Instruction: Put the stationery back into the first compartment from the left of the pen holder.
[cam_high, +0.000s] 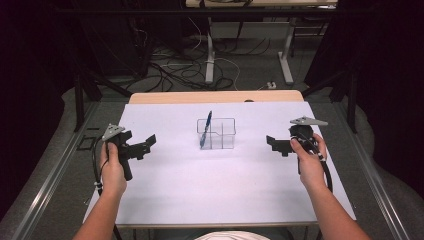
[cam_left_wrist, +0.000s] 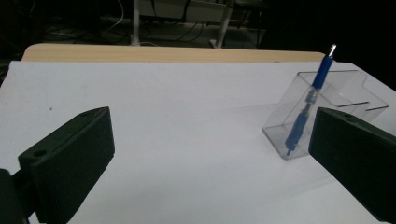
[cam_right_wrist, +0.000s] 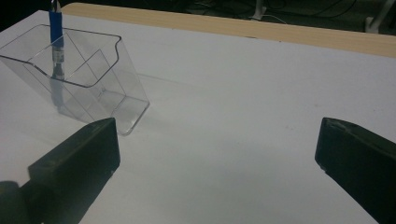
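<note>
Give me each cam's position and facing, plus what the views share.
High view: fixed above the person's side, looking forward and down on the white table; forearms, left gripper and right gripper show.
Left gripper view: rides the left gripper, looks between its open jaws toward the clear holder.
Right gripper view: rides the right gripper, looks between its open jaws across the table, holder at upper left.
Shared: all three show the holder with the blue pen standing in it.
</note>
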